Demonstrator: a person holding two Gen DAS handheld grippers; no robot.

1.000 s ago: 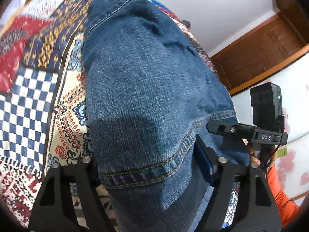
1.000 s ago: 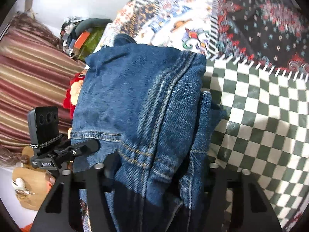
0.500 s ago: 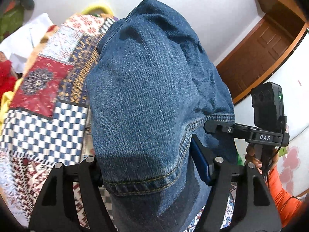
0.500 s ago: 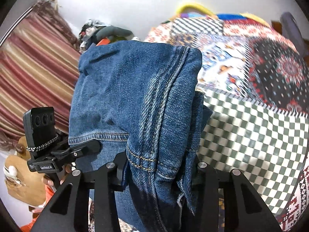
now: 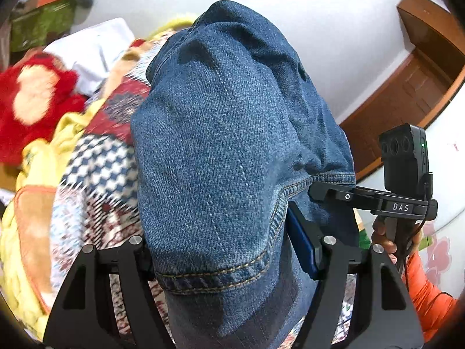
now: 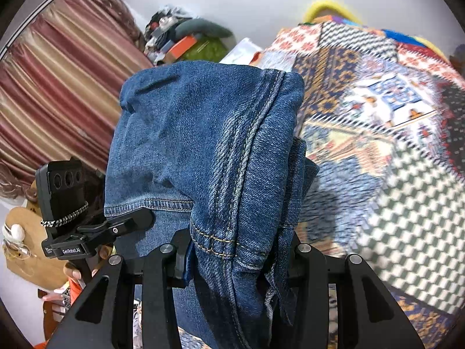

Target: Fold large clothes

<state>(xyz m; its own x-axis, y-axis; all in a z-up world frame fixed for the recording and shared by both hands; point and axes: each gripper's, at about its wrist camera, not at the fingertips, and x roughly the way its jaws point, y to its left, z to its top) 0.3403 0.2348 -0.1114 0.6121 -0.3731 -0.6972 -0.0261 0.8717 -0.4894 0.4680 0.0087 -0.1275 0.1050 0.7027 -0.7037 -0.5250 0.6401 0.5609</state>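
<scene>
Moved: jeans (image 5: 221, 157) lifted higher off the bed (image 6: 392, 151)
Left hand-held gripper (image 5: 232, 250): clamped on jeans hem
Right hand-held gripper (image 6: 238, 258): just narrowed, clamped on jeans

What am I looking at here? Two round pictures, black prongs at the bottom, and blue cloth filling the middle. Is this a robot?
No robot: a person holds a hand-held two-finger tool in each hand, each carrying a wide-angle camera looking along its fingers. One picture comes from the left tool, the other from the right tool. Both tools are clamped on a pair of blue denim jeans, gripped near the stitched hems and held above a bed with a colourful patchwork cover. The right tool's jaws have just been closing on the denim. A red plush toy lies by the pillows.
</scene>
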